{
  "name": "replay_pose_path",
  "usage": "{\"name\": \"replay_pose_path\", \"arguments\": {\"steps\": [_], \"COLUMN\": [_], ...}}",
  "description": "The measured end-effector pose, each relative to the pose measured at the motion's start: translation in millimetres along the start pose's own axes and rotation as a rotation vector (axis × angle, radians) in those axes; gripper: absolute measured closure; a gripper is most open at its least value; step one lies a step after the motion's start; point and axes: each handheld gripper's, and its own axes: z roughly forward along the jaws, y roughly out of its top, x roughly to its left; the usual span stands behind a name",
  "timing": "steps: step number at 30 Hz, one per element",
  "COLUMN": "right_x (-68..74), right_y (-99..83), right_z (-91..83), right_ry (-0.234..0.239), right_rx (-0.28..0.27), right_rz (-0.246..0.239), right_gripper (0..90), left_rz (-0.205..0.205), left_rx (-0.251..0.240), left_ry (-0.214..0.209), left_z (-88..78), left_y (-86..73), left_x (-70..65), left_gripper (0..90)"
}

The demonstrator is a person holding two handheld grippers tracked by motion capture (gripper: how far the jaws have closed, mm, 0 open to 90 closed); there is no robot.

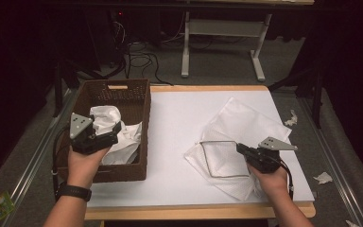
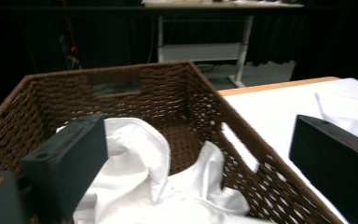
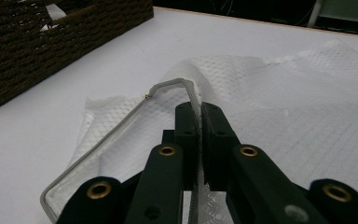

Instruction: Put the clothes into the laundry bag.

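- The right gripper (image 3: 199, 122) is clamped tight on the grey rim of a white mesh laundry bag (image 1: 238, 142), which lies flat on the desk (image 1: 175, 123) well to the right of the wicker basket (image 1: 137, 94).
- The left gripper (image 2: 200, 154) hangs over the basket with jaws spread wide, holding nothing.
- White cloth (image 2: 140, 182) lies crumpled inside the basket.
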Motion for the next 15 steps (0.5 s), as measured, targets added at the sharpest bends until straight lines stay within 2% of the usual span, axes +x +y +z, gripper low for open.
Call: {"name": "replay_pose_path", "arguments": {"steps": [2,5,8,14,15], "right_x": [0.3,-0.1,-0.1,-0.3,-0.4], "right_y": [-0.1,-0.3,-0.5,-0.4,-0.4], "right_z": [-0.4,0.2,1.5,1.4,1.4], "right_ry": [-0.001,0.002,0.003,0.004,0.005], "right_rx": [-0.002,0.002,0.003,0.004,0.004], "right_rz": [0.002,0.004,0.001,-0.002,-0.002], "right_gripper": [86.8,86.8,86.8,86.7,86.8], "left_rz": [-0.002,-0.013,-0.032,-0.098,-0.117], "left_rx": [0.032,0.103,0.180,0.367,0.412], "left_ry": [0.010,0.004,0.019,0.036,0.032], "left_z": [8.7,19.5,29.9,49.6,53.8], "left_y": [2.5,6.6,9.8,11.3,10.6], "left_x": [3.3,8.6,14.1,31.0,33.8], "left_gripper": [2.4,0.8,0.7,0.7,0.7]}}
